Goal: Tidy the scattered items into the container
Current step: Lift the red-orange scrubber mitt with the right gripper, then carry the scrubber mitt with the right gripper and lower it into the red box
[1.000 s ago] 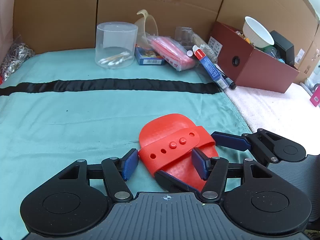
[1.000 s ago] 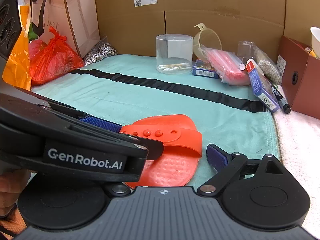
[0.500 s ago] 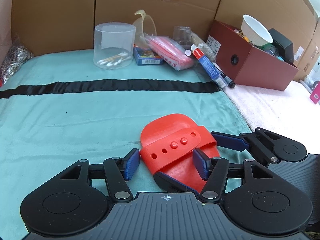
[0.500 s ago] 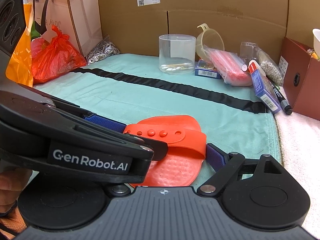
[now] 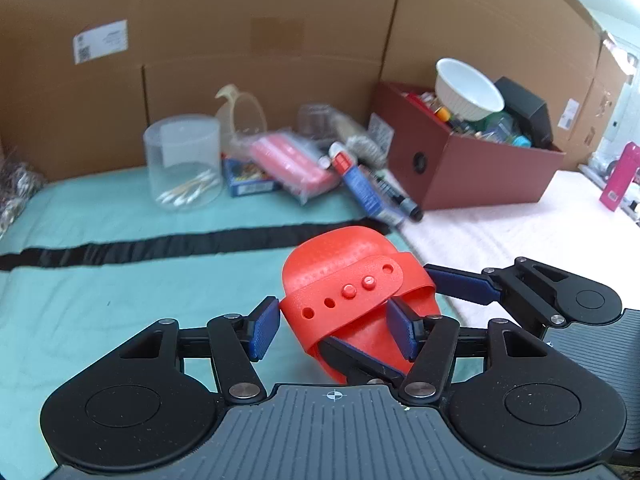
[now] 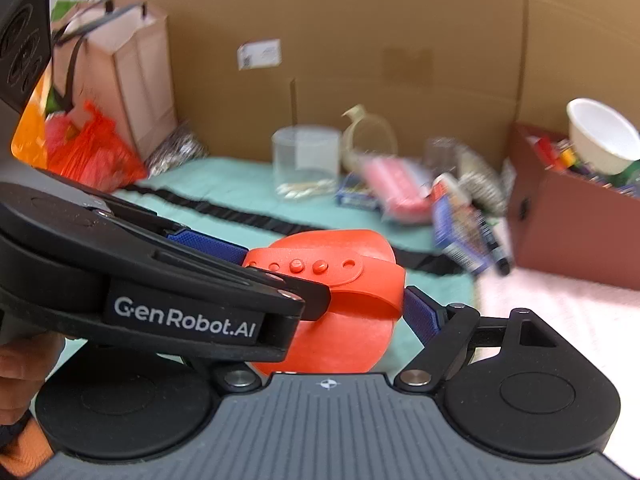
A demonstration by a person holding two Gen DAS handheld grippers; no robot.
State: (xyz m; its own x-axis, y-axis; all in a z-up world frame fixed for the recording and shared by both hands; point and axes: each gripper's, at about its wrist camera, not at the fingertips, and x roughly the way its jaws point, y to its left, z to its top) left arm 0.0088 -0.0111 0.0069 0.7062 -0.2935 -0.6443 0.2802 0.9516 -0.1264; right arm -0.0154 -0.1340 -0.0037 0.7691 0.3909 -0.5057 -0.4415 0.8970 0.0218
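My left tongs (image 5: 332,330) pinch the orange silicone mitt (image 5: 352,300) at lower centre; my right tongs (image 6: 336,280) are closing around it, apparently lifted off the teal cloth (image 5: 120,280). It looks light and floppy, so I'd grip the strap edges toward the brown box (image 5: 460,176), upper right.

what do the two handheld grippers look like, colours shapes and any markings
Both are black, with ribbed grey bodies, round disc housings and silver pivot screws. The left gripper has blue textured pads on its fingers. The right gripper matches; white "GenRobot.AI" lettering marks the left one's side. An orange cuff shows bottom left.
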